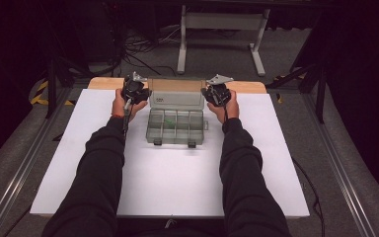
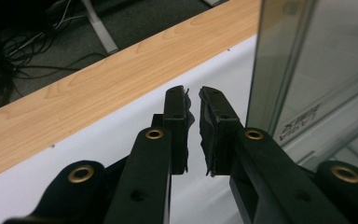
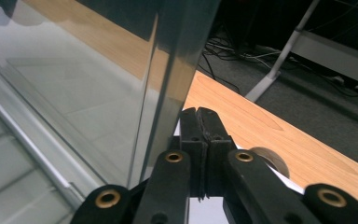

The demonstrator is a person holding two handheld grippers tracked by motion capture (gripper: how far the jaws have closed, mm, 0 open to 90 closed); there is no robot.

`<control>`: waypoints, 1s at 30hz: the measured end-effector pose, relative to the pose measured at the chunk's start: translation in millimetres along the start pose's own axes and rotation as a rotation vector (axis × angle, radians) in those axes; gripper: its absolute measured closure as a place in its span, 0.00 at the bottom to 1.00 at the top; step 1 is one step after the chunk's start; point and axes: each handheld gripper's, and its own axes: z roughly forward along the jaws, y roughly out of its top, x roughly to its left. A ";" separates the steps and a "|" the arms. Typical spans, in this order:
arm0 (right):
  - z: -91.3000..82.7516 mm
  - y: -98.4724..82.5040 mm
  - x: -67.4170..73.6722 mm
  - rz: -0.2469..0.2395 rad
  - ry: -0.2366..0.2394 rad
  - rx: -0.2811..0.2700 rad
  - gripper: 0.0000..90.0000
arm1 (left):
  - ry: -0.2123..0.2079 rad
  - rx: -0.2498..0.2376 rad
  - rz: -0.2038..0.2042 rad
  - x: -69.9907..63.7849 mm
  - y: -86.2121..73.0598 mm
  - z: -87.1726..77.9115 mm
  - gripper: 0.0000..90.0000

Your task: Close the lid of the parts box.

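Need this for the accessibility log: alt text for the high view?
A person's two black-sleeved arms reach across a white table, holding the left gripper and right gripper at either side of the raised lid of a clear compartment box. Something small and green lies in one compartment.

Both forearms reach forward; the left gripper (image 1: 134, 89) and the right gripper (image 1: 217, 92) hover near the table's far edge, their jaws closed and holding nothing.
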 end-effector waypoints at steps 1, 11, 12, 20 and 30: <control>-1.5 0.6 0.1 0.003 0.003 -0.005 1.00 | -0.004 -0.009 -0.004 -0.8 1.6 -4.0 0.90; -26.7 7.2 8.1 0.021 0.056 -0.042 1.00 | -0.015 -0.062 0.036 -11.5 4.3 -33.2 0.90; -28.6 7.9 9.6 0.018 0.059 -0.038 1.00 | -0.020 -0.066 0.033 -12.0 3.5 -34.8 0.90; -39.7 7.6 16.2 0.025 0.063 -0.031 1.00 | -0.016 -0.066 0.059 -19.5 0.1 -45.7 0.91; -48.2 0.9 22.6 0.013 0.079 -0.015 1.00 | -0.012 -0.035 0.101 -26.5 -7.4 -54.0 0.94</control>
